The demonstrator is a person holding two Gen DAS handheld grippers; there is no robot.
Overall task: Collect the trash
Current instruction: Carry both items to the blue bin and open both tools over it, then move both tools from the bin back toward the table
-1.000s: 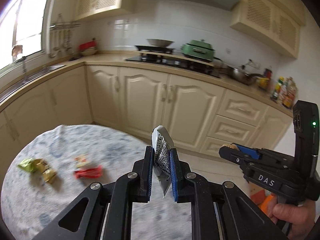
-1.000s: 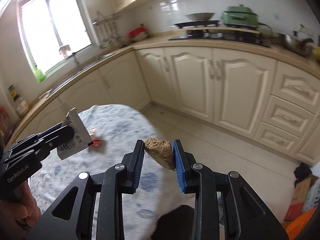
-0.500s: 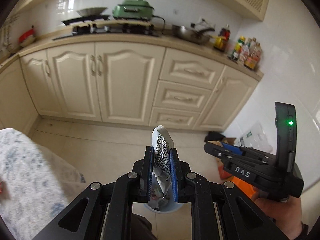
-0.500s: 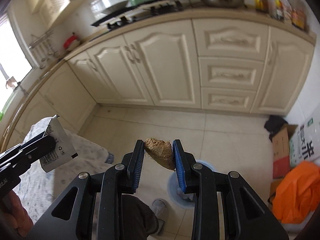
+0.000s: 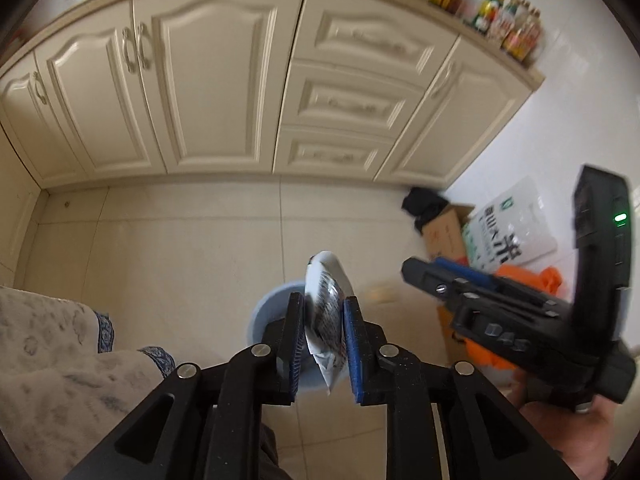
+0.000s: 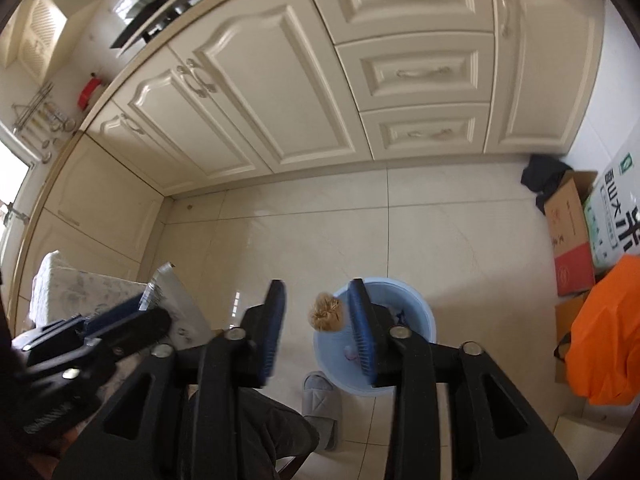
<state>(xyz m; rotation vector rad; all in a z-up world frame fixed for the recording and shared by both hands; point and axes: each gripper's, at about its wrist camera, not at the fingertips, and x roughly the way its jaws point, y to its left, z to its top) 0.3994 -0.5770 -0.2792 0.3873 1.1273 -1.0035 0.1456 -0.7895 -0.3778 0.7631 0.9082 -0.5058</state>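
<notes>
My left gripper (image 5: 324, 312) points down over a light blue bin (image 5: 268, 308) on the floor. A white printed wrapper (image 5: 326, 320) stands between its blue pads and still touches both near the tips, while the jaws are starting to open. My right gripper (image 6: 316, 292) hangs over the same bin (image 6: 420, 312), its jaws opening wide. A brown crumpled lump (image 6: 326, 312) sits loose beside the right pad, with a clear gap to the left pad. Each gripper shows in the other's view: the right gripper (image 5: 416, 272) and the left gripper (image 6: 152, 308) with the wrapper (image 6: 176, 296).
Cream kitchen cabinets (image 5: 216, 80) line the wall beyond the tiled floor. The clothed table (image 5: 48, 352) is at lower left. A cardboard box (image 6: 568, 240), an orange bag (image 6: 608, 328) and a white sack (image 5: 508, 224) crowd the right corner. A grey slipper (image 6: 320, 404) stands by the bin.
Both grippers swung away from the table and tipped down over the bin. The right jaws spread apart and let go of the brown lump. The left jaws loosened slightly around the wrapper.
</notes>
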